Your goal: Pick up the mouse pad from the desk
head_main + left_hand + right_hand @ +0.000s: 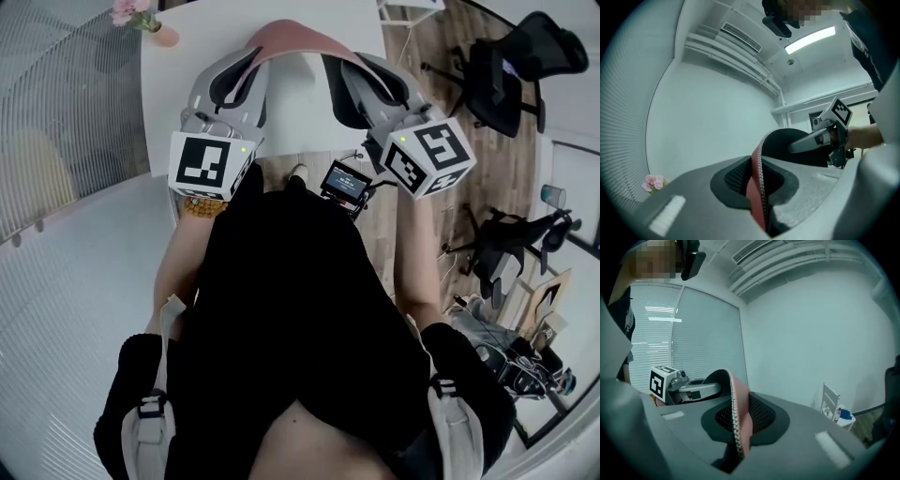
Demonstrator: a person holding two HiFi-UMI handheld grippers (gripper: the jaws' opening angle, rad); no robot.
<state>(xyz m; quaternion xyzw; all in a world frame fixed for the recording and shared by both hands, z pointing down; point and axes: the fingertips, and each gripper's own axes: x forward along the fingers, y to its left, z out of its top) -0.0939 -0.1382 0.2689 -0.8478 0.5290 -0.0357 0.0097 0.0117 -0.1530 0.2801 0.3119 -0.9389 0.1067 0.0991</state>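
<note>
In the head view we see the pink mouse pad (296,37) held up clear of the white desk (281,122). The left gripper (249,64) is at one end and the right gripper (339,62) at the other, and the pad bows between them. Only the gripper views show us the jaws: each pair is drawn narrow and clamps the pad's stitched rim. The left gripper view also shows us the pad's black underside curving towards the other gripper, with pink flowers (653,183) low at the left. The right gripper view gives us window blinds (705,333). The office chairs (506,75) appear in the head view alone.
</note>
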